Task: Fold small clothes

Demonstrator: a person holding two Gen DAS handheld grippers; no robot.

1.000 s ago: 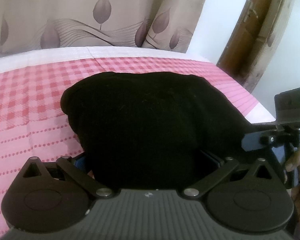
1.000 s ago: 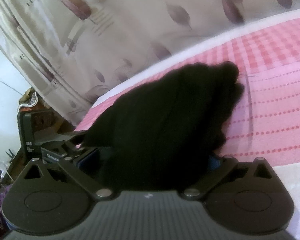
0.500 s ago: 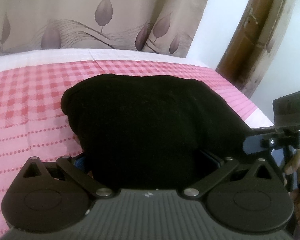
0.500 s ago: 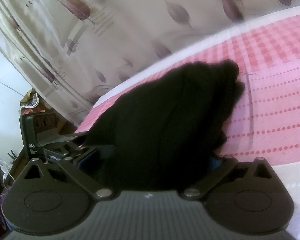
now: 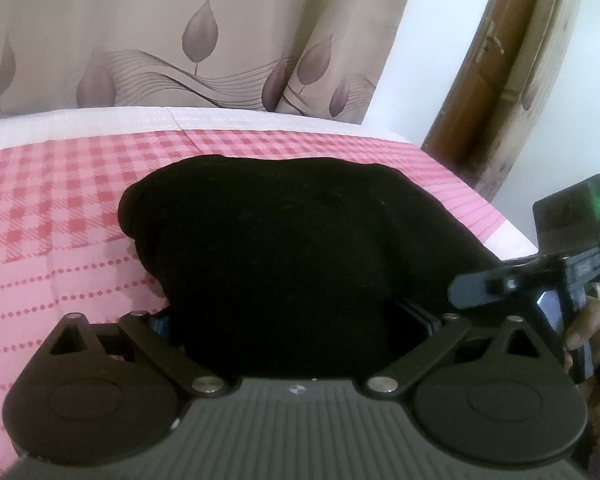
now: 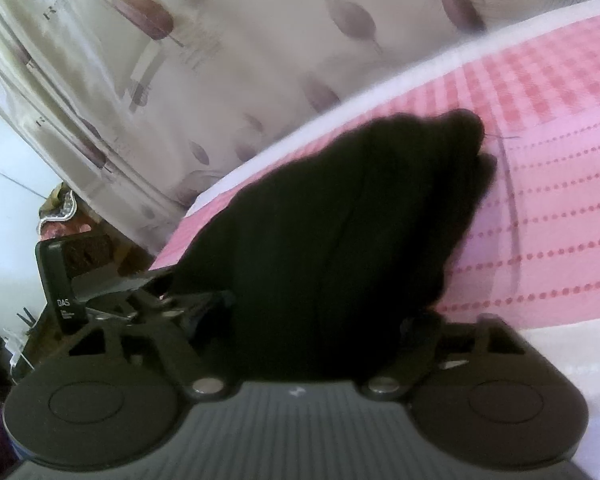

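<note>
A black garment lies on a pink checked bed cover and drapes back over my left gripper, hiding its fingers; the left gripper looks shut on the garment's near edge. In the right wrist view the same black garment covers my right gripper, which looks shut on the cloth too. The right gripper's body shows at the right edge of the left wrist view. The left gripper's body shows at the left of the right wrist view.
A leaf-patterned curtain hangs behind the bed. A brown wooden door frame stands at the right. The bed's white edge lies near my right gripper. Clutter sits at the far left.
Both grippers have lifted and tilted a little, holding the black garment. The right wrist view is blurred by motion now. The garment's far end stays on the bed.
</note>
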